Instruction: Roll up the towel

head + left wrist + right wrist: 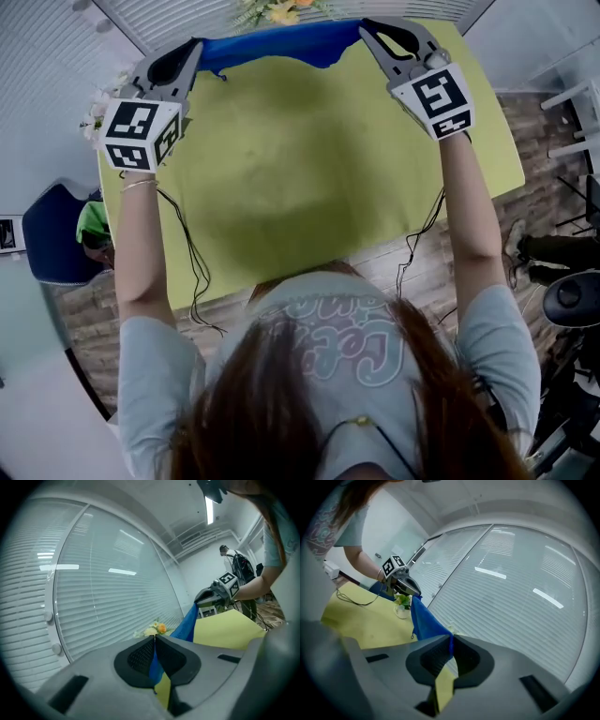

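Spanning the frame's upper edge, the towel (pixel 281 42) is stretched between left tool (pixel 194 52) and right tool (pixel 368 30), each clamped tight on one end, held clear of the surface (pixel 309 178). Judged a spreading hold, to lay it flat before rolling.

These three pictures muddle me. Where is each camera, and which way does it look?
Head view: on the person's head, looking down at the table; hair and arms show.
Left gripper view: on left gripper, facing blinds; jaws, other arm show.
Right gripper view: on right gripper, facing blinds; jaws, other arm show.
Shared: the blue towel stretched between the grippers.
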Demonstrator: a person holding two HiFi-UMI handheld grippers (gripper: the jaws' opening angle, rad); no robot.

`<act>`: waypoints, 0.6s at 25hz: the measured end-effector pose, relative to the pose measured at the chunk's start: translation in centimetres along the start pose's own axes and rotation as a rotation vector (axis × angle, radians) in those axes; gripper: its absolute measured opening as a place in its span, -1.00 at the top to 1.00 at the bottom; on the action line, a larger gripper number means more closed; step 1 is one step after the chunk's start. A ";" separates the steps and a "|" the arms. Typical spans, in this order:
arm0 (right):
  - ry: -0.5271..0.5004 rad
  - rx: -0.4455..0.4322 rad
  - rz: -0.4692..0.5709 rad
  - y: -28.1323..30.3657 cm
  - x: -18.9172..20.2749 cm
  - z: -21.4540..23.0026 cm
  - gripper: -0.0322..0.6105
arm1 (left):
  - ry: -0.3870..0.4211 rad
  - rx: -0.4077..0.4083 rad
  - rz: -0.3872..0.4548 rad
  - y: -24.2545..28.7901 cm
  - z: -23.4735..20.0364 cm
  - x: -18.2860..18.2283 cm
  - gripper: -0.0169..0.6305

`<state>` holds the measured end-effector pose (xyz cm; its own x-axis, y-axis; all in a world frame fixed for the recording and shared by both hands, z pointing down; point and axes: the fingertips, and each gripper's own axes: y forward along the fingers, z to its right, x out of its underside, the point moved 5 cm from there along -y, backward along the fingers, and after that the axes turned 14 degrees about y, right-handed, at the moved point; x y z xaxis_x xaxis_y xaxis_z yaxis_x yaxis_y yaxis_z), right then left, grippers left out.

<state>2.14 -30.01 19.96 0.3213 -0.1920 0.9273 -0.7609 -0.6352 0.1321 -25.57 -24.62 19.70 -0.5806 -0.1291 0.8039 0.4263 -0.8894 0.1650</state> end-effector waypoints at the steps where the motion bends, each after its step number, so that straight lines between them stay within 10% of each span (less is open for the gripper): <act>1: -0.005 -0.023 -0.004 -0.6 1.0 -1.1 0.82 | 0.011 0.014 -0.007 -0.9 1.4 0.7 0.90; 15: 0.055 -0.295 -0.214 -10.1 14.3 -14.4 0.79 | -0.088 0.304 -0.185 -10.3 19.9 9.0 0.90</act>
<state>6.32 -15.54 36.97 0.4661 -0.0320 0.8842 -0.8121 -0.4120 0.4132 -21.40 -7.91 36.65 -0.6113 0.0720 0.7881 0.5138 -0.7213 0.4644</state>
